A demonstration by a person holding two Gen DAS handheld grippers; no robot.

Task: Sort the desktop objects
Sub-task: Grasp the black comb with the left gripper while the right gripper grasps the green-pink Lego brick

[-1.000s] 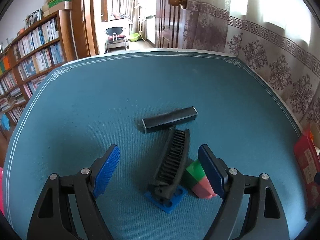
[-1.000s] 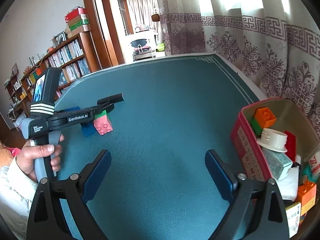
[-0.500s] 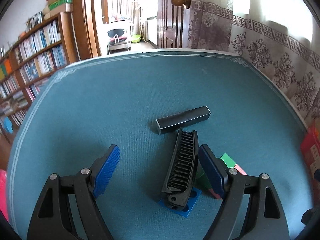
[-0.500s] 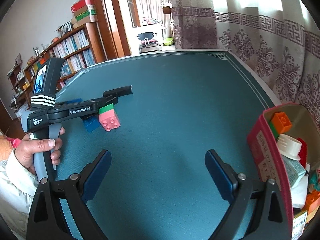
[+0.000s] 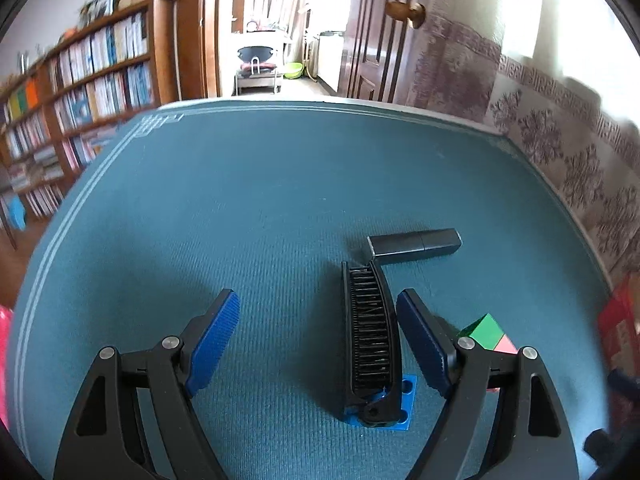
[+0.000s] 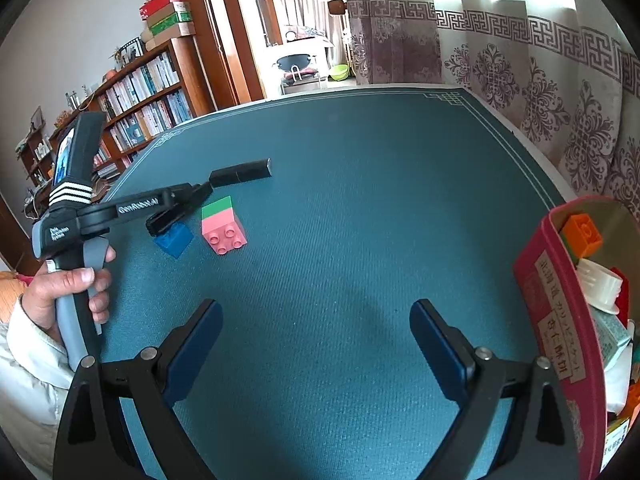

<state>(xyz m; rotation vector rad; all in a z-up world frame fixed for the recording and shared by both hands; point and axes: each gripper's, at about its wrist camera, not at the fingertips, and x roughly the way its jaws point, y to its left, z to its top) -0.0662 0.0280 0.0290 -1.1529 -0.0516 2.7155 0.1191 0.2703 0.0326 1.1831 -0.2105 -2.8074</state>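
Both grippers' jaws gape; black comb (image 5: 370,332) lies between the left gripper (image 5: 316,340) jaws, beside its right finger.

Daylight enters through the curtains (image 6: 500,32) at upper right, which are overexposed to white glare in both views. The teal bench (image 5: 280,200) is evenly and brightly lit; soft, diffuse shadows lie on it beneath each gripper. Fisheye distortion bends the bench border and darkens the frame corners. In the left wrist view the bookshelf (image 5: 80,92) and right margin show motion blur; the right wrist view is sharper.
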